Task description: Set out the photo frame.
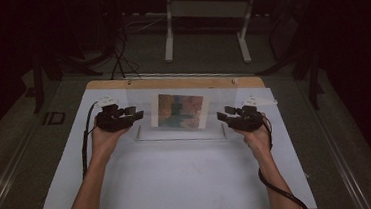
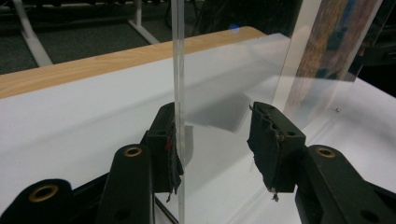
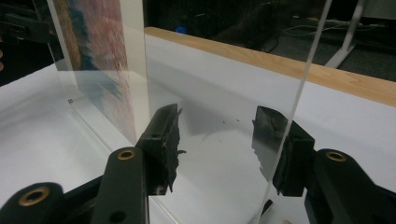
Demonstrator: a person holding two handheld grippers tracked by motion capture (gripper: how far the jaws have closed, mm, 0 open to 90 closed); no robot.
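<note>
This looked like a lab or recording room. A wooden table (image 1: 171,81) under a white sheet (image 1: 179,175) stood on grey carpet (image 1: 210,57), with dark surroundings. Black cables (image 1: 119,54) trailed over the floor, a white desk frame (image 1: 204,13) stood behind, and dark stand legs (image 1: 38,81) flanked the table

Upright clear acrylic frame (image 1: 180,114) between both claws; open white tabletop (image 1: 179,180) toward the person.
</note>
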